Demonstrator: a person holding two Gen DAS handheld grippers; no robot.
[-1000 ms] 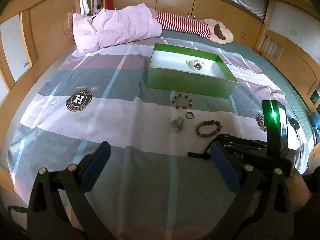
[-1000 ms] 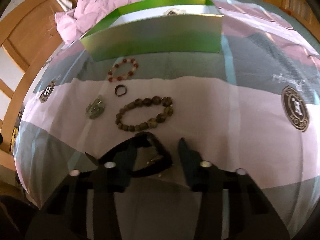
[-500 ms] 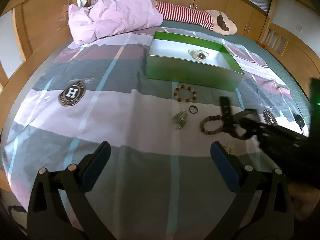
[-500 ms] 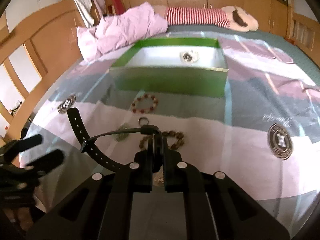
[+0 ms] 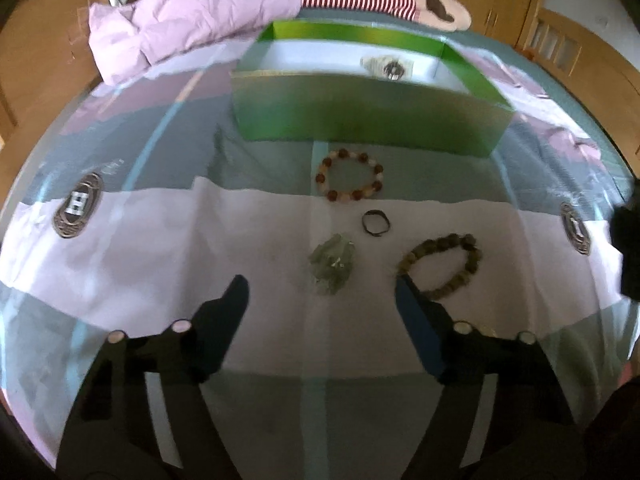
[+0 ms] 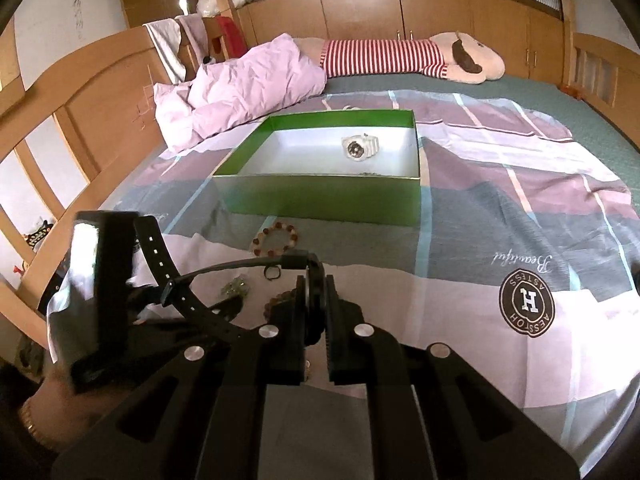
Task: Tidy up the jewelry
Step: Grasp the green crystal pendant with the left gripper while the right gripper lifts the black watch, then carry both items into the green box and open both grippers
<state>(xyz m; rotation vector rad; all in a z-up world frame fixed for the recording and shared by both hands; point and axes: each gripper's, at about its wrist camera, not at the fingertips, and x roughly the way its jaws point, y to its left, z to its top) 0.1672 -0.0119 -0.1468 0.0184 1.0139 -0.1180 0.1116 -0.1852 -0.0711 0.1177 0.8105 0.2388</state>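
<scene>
A green box [image 5: 368,116] [image 6: 320,200] stands on the bed with a white watch [image 6: 359,147] [image 5: 390,67] inside. In front of it lie a red-and-white bead bracelet [image 5: 350,177] [image 6: 276,236], a dark ring [image 5: 376,223], a pale green pendant [image 5: 333,263] and a brown bead bracelet [image 5: 444,264]. My left gripper [image 5: 320,292] is open, low over the sheet just before the pendant. My right gripper [image 6: 316,280] is shut on a black watch [image 6: 192,280], held above the bed, its strap hanging to the left.
A pink quilt [image 6: 240,88] and a striped plush toy [image 6: 400,58] lie behind the box. Wooden bed rails [image 6: 80,120] run along the left. The left gripper's body [image 6: 96,292] is close at my right gripper's left.
My right gripper closed on the black watch and lifted it off the sheet. My left gripper moved forward and down toward the pendant and bracelets.
</scene>
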